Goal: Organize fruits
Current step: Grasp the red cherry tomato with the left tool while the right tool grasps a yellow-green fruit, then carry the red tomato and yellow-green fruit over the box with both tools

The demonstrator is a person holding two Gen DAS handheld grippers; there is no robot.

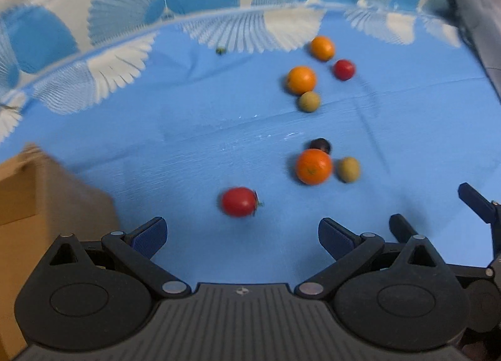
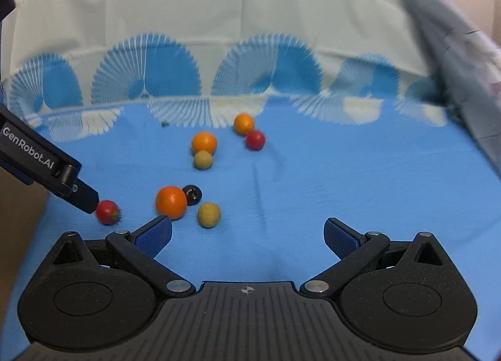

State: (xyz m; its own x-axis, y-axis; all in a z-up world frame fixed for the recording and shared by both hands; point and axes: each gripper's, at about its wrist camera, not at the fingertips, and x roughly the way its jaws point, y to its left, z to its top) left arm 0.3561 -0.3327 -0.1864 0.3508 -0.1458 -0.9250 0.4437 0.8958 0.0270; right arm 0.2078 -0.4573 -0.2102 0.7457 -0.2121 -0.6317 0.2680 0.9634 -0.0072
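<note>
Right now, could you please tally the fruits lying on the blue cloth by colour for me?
Orange: 3
Red: 2
Yellow-green: 2
Dark, near black: 1
Total: 8 fruits, all loose on the blue cloth; both grippers are open and hold none.

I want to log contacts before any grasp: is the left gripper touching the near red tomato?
Apart. In the left wrist view the near red tomato lies ahead of the open left gripper, with blue cloth between.
</note>
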